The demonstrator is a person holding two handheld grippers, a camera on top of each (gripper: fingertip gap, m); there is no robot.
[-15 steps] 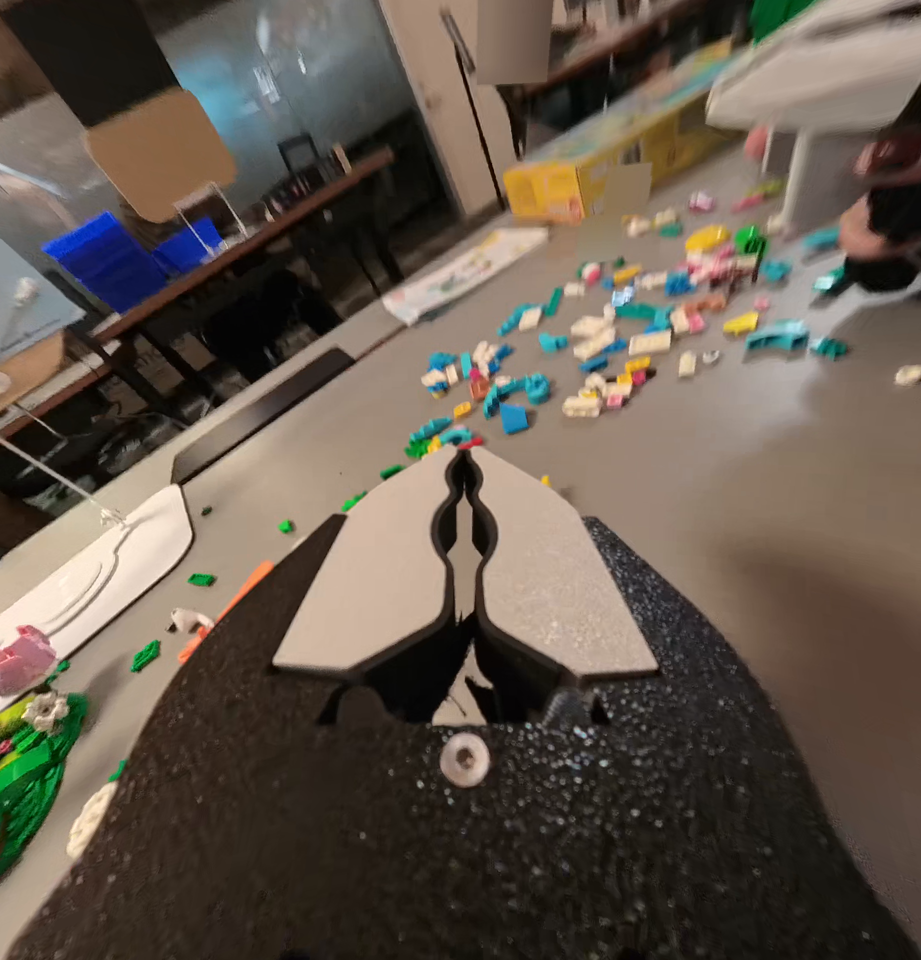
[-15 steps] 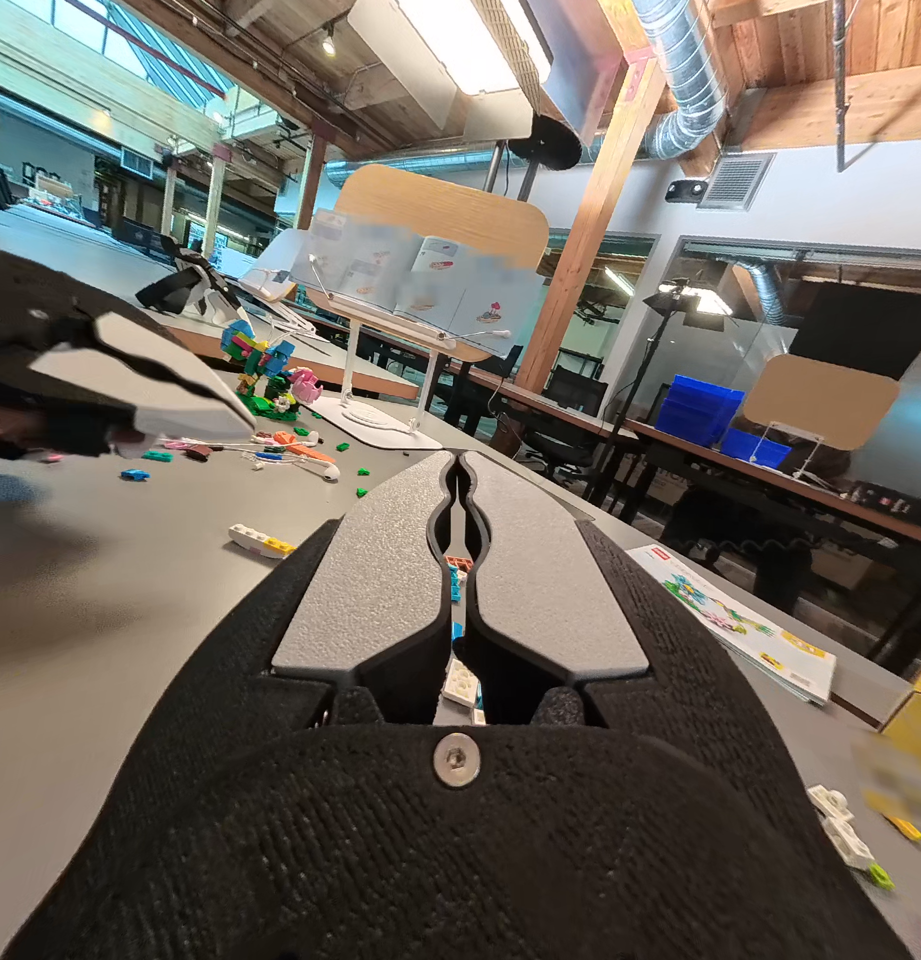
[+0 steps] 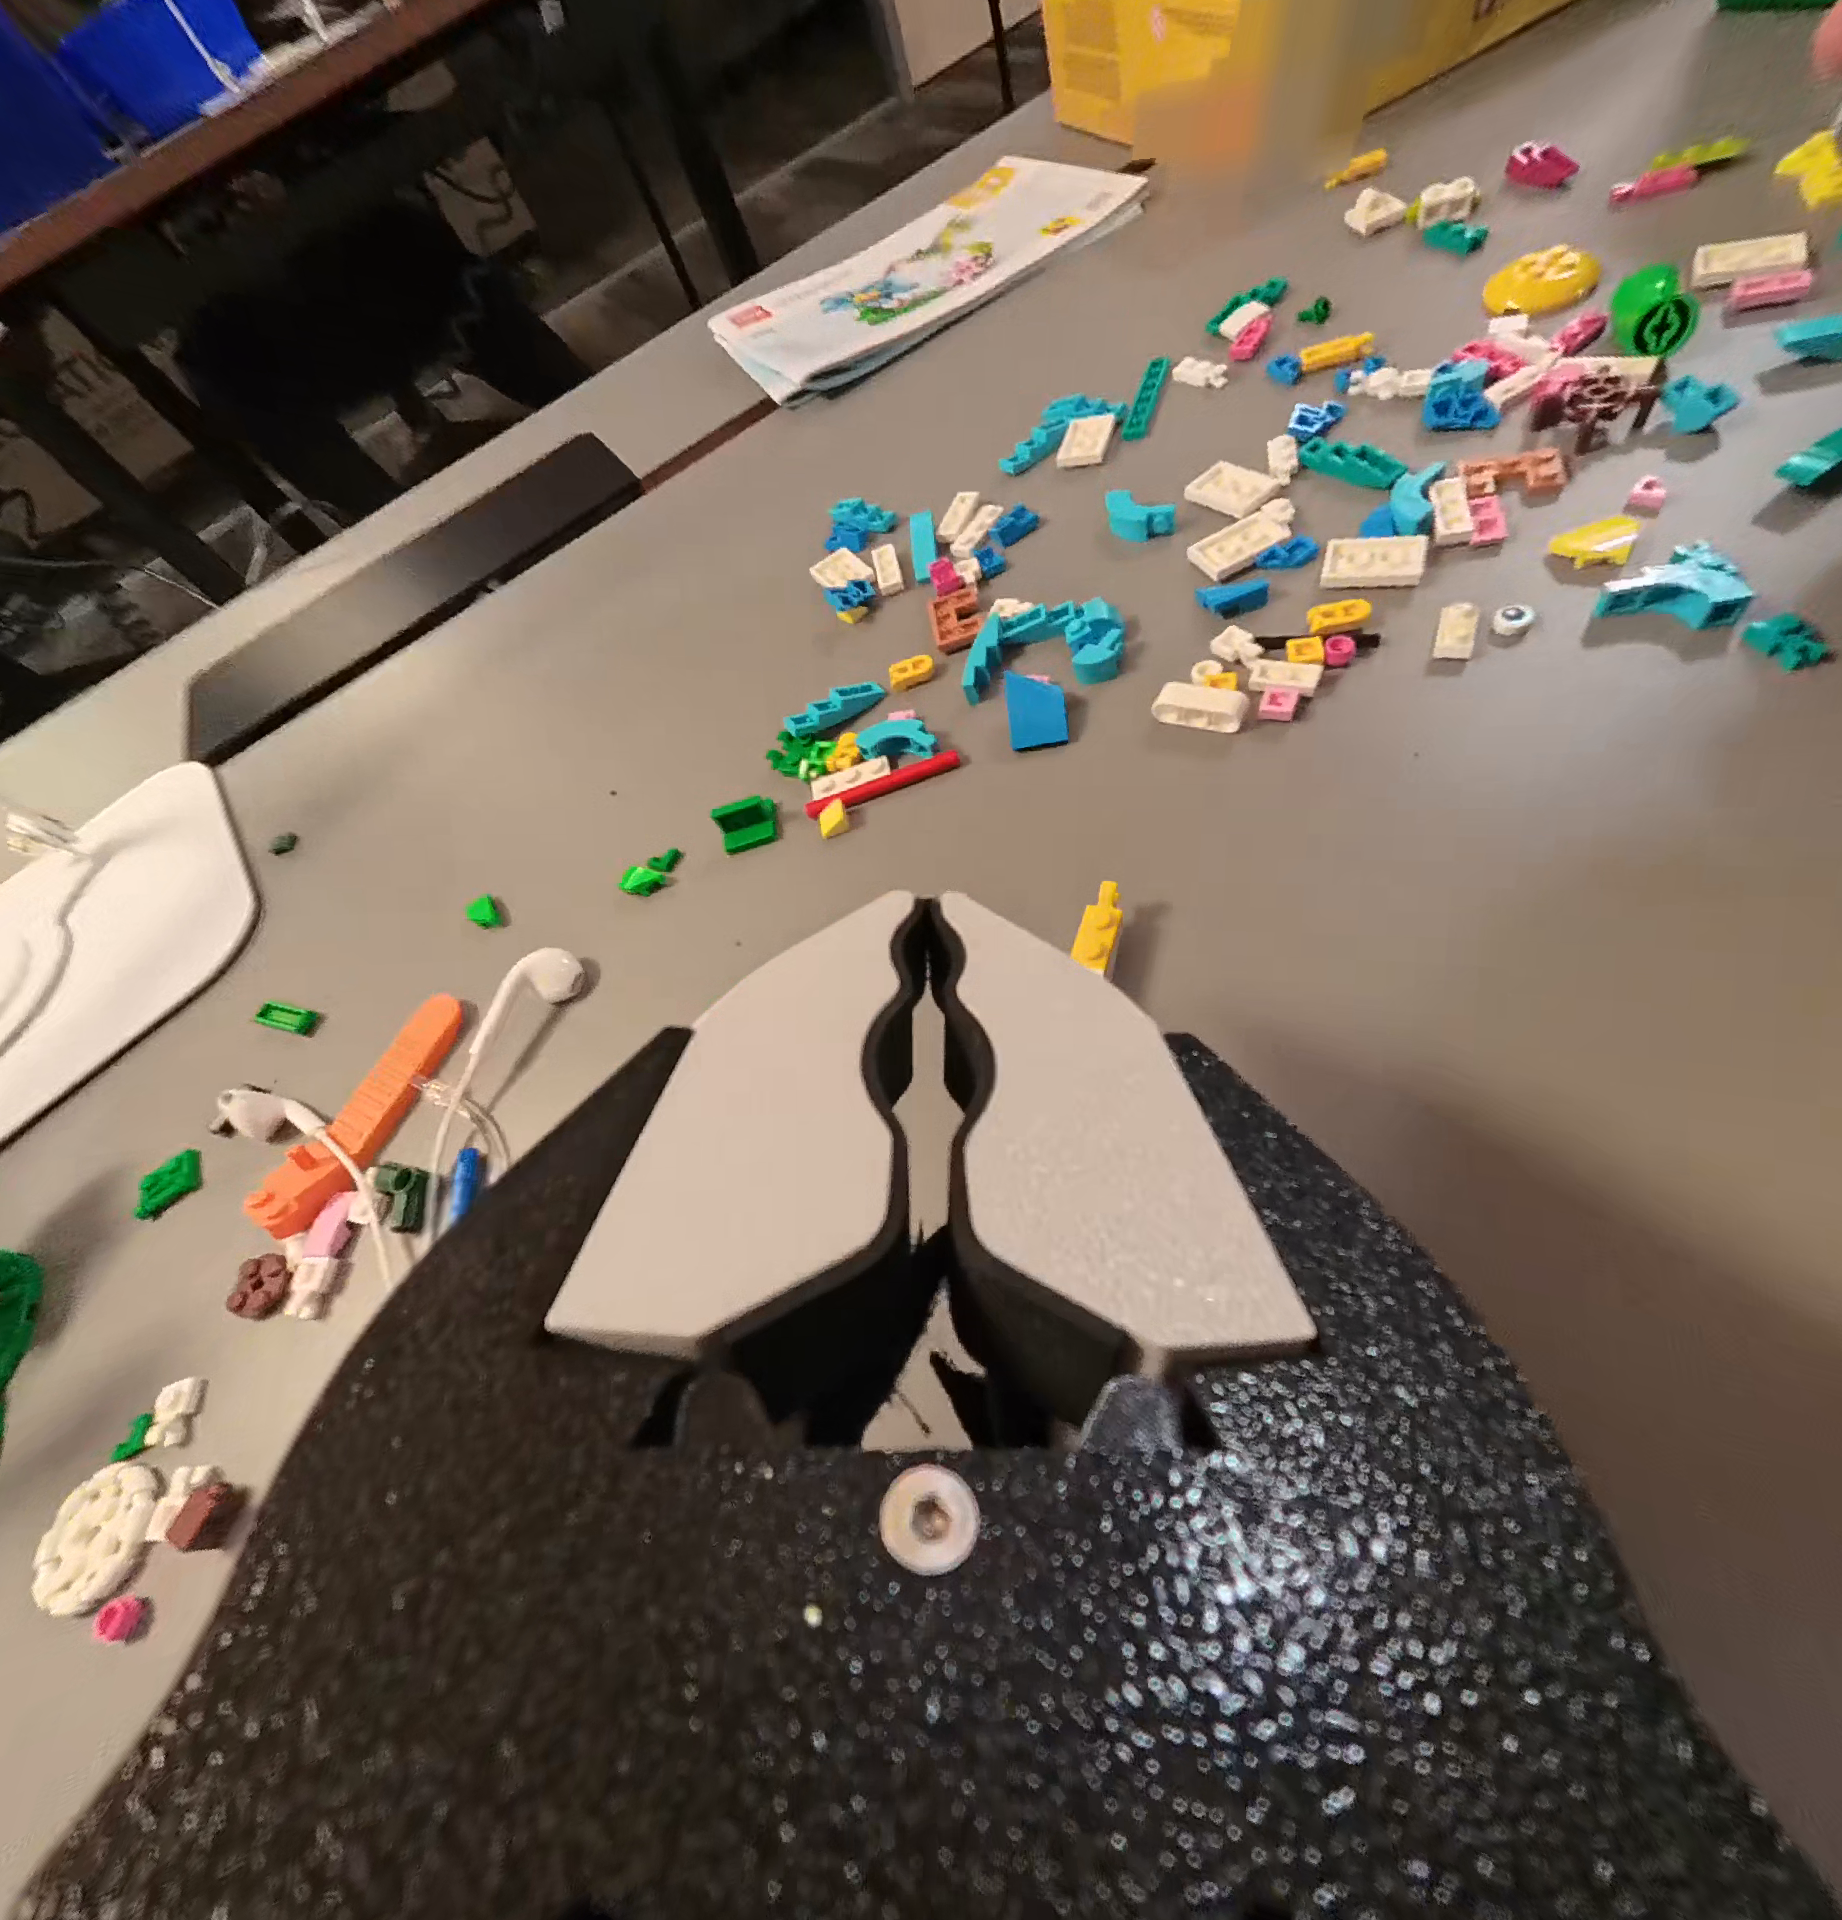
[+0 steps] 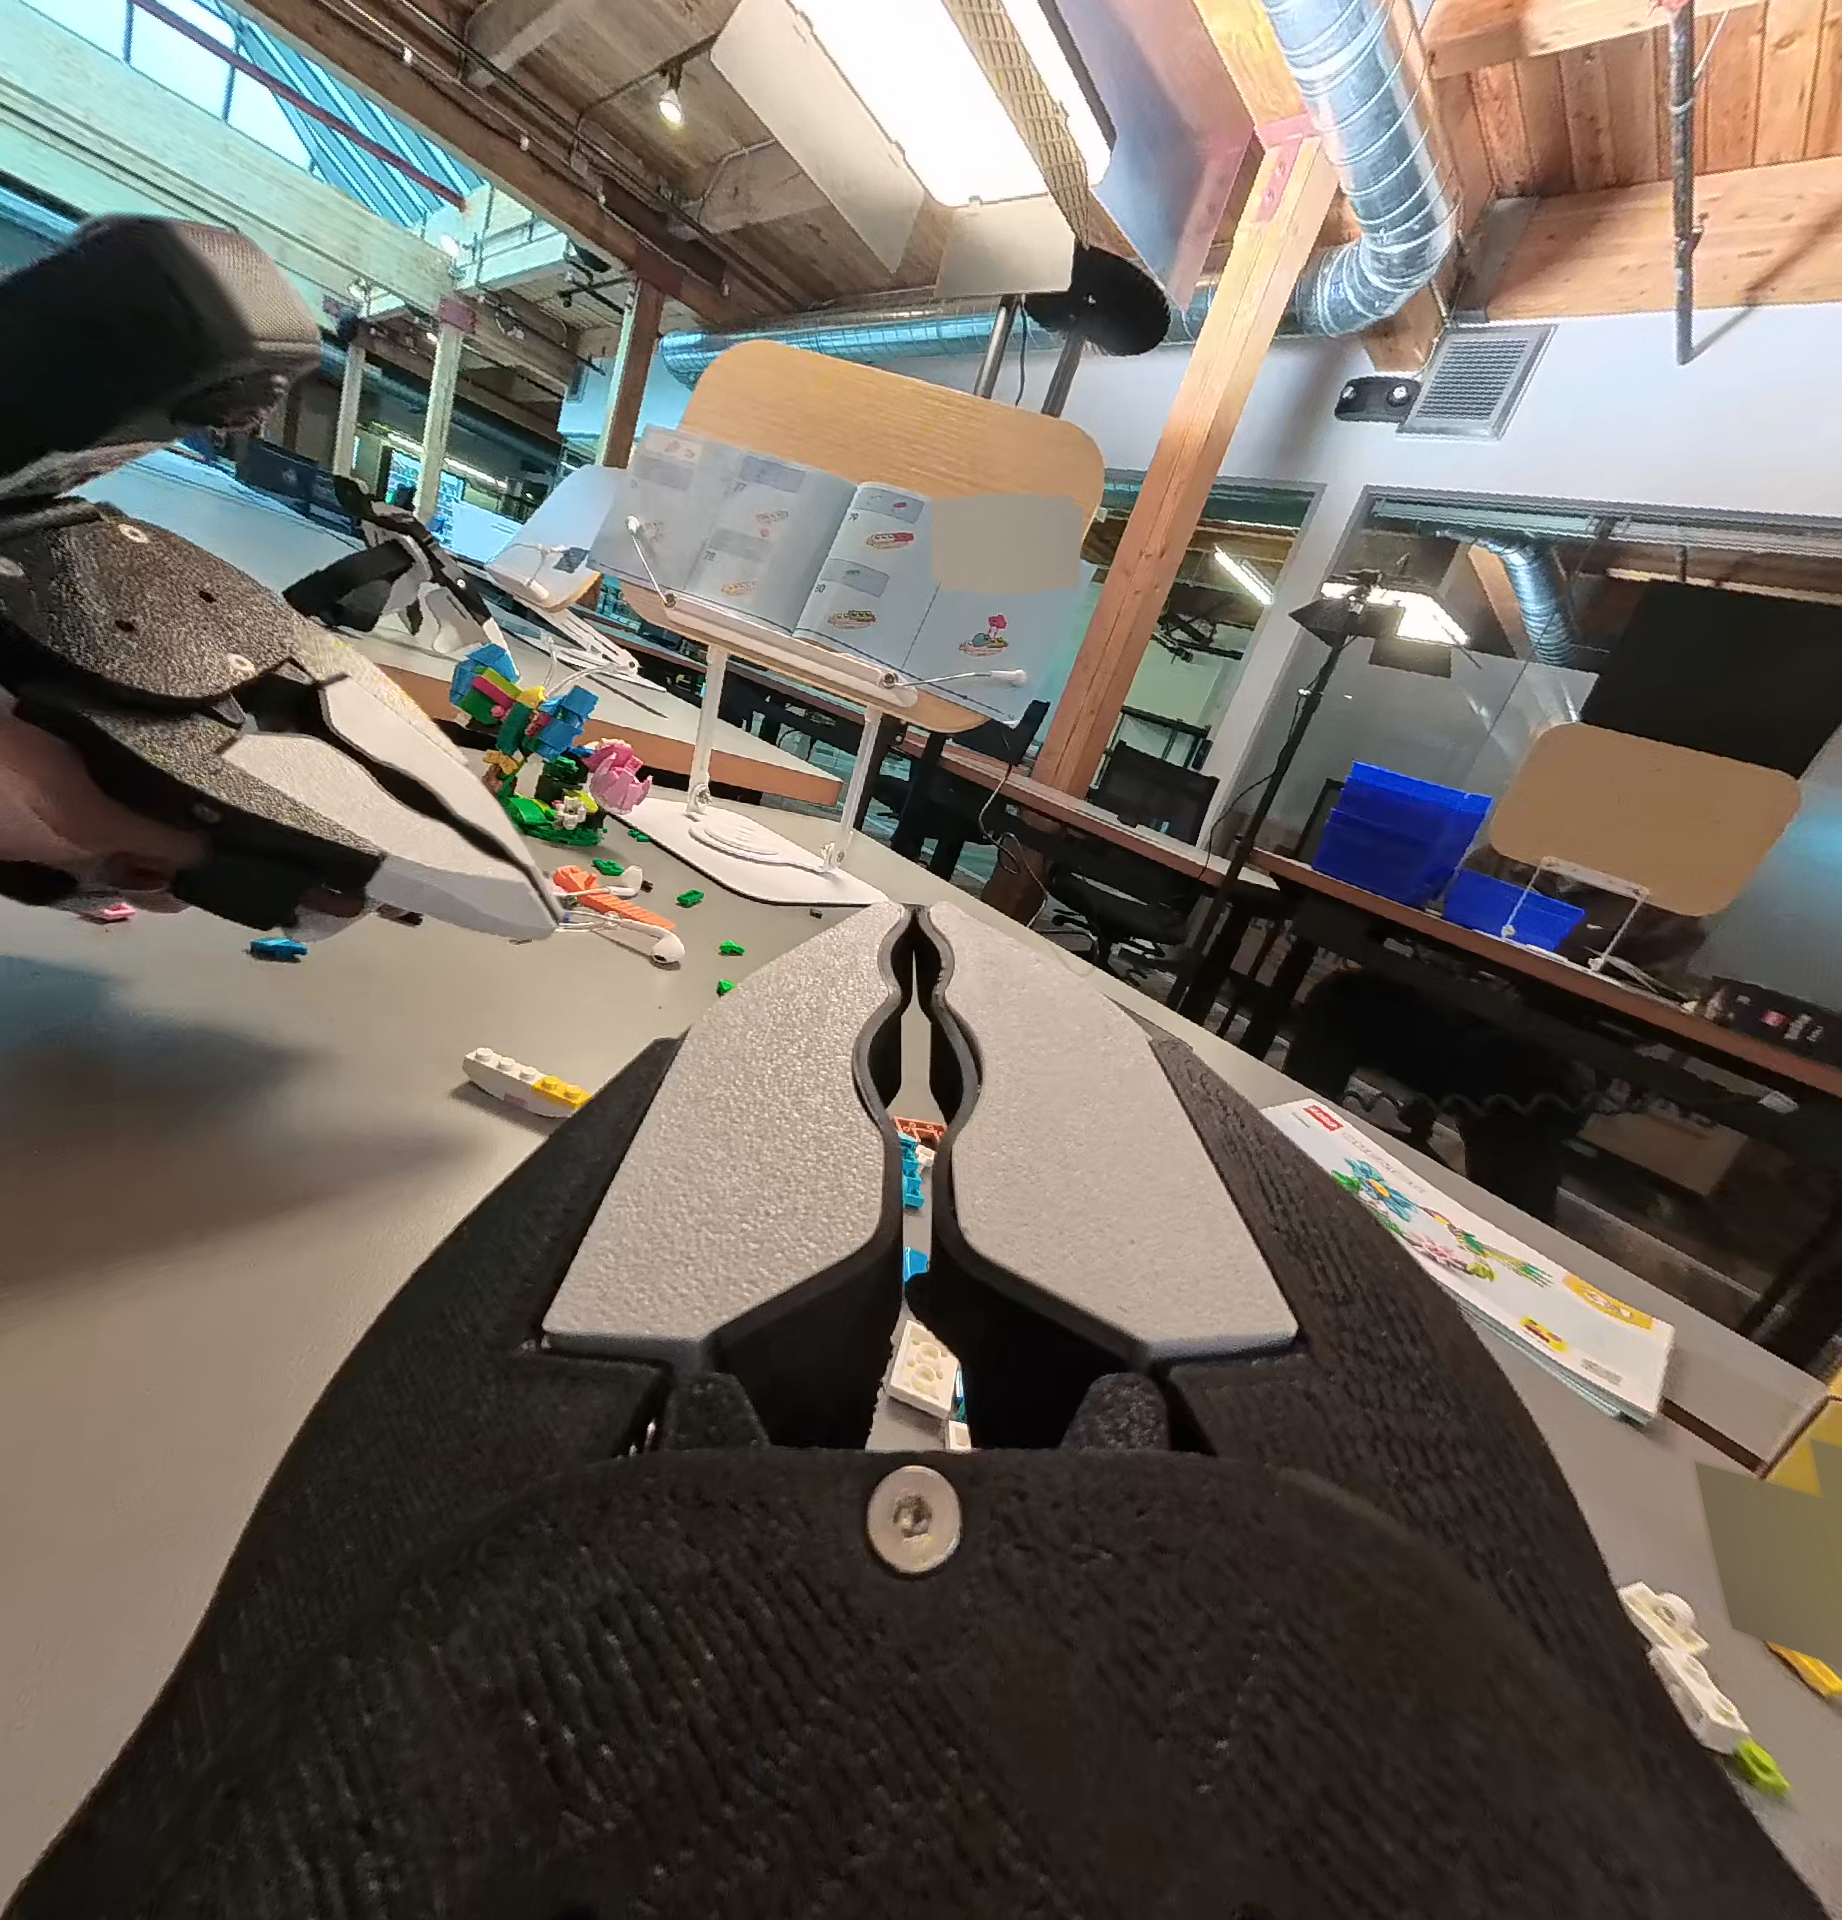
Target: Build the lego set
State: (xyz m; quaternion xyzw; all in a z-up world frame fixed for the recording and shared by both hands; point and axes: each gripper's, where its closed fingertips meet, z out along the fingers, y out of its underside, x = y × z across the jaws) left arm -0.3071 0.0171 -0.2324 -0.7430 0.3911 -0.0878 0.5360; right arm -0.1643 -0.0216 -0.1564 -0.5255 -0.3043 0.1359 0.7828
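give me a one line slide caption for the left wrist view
Shut left gripper hovers over a grey table scattered with loose lego pieces.

Both wrist views low over table (image 3: 1312,935), opposed.

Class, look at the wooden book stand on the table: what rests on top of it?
An open instruction booklet lies on the wooden book stand, held by thin wire page holders. The stand's board behind the pages is covered, and part of the right page is blurred out.
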